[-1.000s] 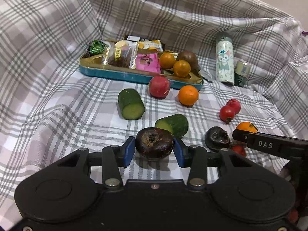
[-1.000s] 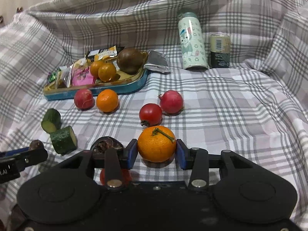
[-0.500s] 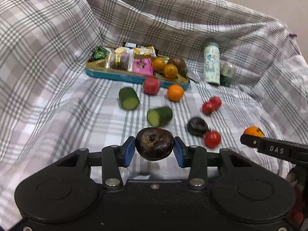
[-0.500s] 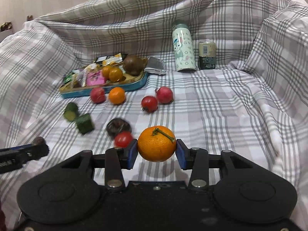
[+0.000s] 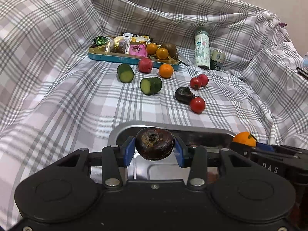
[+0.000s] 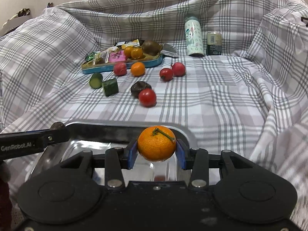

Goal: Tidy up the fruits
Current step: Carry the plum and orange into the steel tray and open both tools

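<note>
Steel tray (image 6: 184,132) is seen beneath both grippers. A dark fruit (image 5: 154,146) is clamped in the left gripper (image 5: 154,151). An orange (image 6: 156,143) is clamped in the right gripper (image 6: 157,154).

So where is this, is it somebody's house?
Probably a home, maybe a sofa or bed draped with a plaid cloth. A cartoon bottle, a snack tin and loose fruit sit on it.
</note>
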`<state>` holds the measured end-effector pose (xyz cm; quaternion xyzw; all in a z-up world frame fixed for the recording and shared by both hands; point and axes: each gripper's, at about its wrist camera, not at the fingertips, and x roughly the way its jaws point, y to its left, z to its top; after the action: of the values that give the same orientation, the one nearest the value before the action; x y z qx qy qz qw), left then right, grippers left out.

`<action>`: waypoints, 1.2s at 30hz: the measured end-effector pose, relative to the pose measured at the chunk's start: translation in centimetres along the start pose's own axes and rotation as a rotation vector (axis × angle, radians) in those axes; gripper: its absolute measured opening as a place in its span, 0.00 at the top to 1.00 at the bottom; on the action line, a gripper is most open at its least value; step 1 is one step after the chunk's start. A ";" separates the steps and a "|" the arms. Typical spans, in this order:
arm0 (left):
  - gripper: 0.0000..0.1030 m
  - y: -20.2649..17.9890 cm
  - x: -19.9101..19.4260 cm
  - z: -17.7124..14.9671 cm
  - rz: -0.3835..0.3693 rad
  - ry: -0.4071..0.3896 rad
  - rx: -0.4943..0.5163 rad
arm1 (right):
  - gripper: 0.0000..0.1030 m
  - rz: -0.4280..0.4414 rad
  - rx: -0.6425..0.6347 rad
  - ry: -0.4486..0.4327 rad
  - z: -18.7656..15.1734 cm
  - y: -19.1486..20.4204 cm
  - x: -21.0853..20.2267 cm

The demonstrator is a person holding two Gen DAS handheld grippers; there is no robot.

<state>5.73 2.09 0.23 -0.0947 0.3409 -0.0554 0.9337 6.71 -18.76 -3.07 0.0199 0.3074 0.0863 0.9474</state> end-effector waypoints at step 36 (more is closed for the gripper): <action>0.51 -3.2 -0.9 -3.5 0.104 0.011 0.174 | 0.57 0.001 -0.013 0.012 -3.3 0.9 -1.6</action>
<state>2.69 -1.40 -1.11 0.0051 0.3442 -0.0369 0.9381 3.36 -18.21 -4.72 0.0134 0.3126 0.0886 0.9457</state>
